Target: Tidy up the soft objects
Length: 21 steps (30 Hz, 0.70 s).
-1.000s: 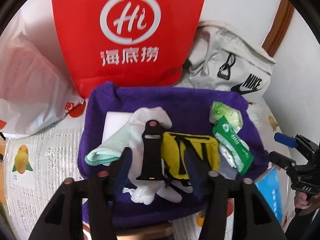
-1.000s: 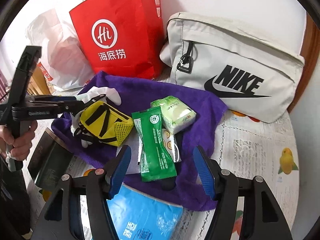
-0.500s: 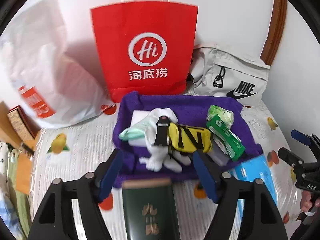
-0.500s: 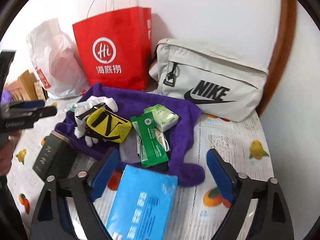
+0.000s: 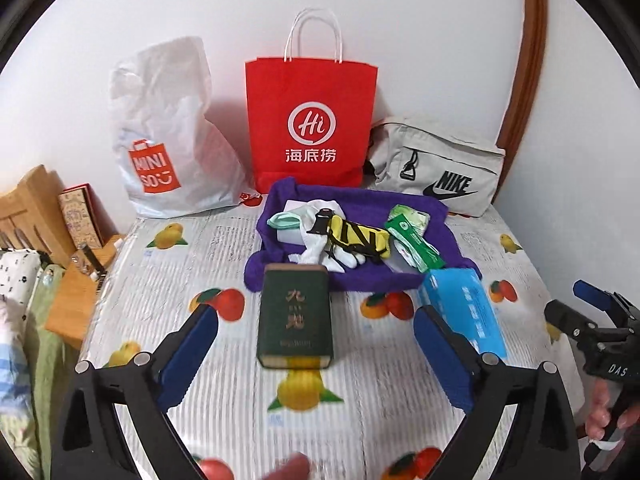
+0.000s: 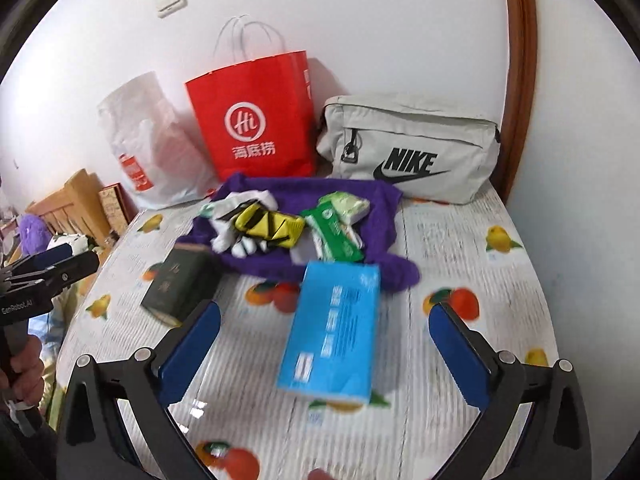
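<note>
Our left claw (image 5: 316,344) is opening over the green box (image 5: 295,316), clear of it. Our right claw (image 6: 324,344) is opening too, empty, the blue pack (image 6: 332,328) below, the purple cloth (image 6: 384,208) at twelve o'clock.

"MINISO" on the white plastic bag (image 5: 168,148); "NIKE" on the grey pouch (image 5: 436,168).

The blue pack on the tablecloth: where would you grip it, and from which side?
Grip the blue pack across its two long edges, coming from above at the near end. It lies flat, long axis running away from the right gripper, whose jaws are opening with nothing between them; its far end touches the purple towel.
</note>
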Each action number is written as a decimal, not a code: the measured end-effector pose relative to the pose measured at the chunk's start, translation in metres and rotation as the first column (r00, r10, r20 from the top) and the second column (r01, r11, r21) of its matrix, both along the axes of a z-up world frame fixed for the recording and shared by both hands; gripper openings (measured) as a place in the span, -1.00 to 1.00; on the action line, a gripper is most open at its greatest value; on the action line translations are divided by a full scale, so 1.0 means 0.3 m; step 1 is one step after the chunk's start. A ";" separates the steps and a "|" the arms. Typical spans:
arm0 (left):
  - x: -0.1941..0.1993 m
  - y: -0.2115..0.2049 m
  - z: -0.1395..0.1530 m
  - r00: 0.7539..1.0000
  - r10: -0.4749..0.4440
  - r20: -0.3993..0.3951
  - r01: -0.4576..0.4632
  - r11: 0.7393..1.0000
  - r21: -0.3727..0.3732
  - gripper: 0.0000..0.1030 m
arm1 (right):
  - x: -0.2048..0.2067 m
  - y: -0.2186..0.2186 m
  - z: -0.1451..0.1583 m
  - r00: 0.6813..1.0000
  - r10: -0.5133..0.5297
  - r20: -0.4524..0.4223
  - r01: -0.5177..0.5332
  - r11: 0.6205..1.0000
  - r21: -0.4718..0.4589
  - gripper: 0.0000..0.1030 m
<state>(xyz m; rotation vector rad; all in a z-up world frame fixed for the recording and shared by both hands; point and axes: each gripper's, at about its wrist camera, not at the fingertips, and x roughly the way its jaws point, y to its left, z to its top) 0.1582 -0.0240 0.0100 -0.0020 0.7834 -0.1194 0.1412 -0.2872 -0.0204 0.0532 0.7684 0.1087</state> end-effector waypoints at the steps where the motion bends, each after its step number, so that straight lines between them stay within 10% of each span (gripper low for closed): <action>1: -0.026 -0.004 0.008 1.000 0.000 0.007 0.000 1.000 0.009 0.94 | -0.029 0.006 0.000 1.000 -0.004 -0.002 0.004 1.000 -0.008 0.99; 21: -0.443 -0.042 0.008 0.998 0.000 0.057 -0.002 1.000 0.025 0.97 | -0.418 0.050 -0.040 0.999 -0.020 0.038 0.020 1.000 0.008 0.99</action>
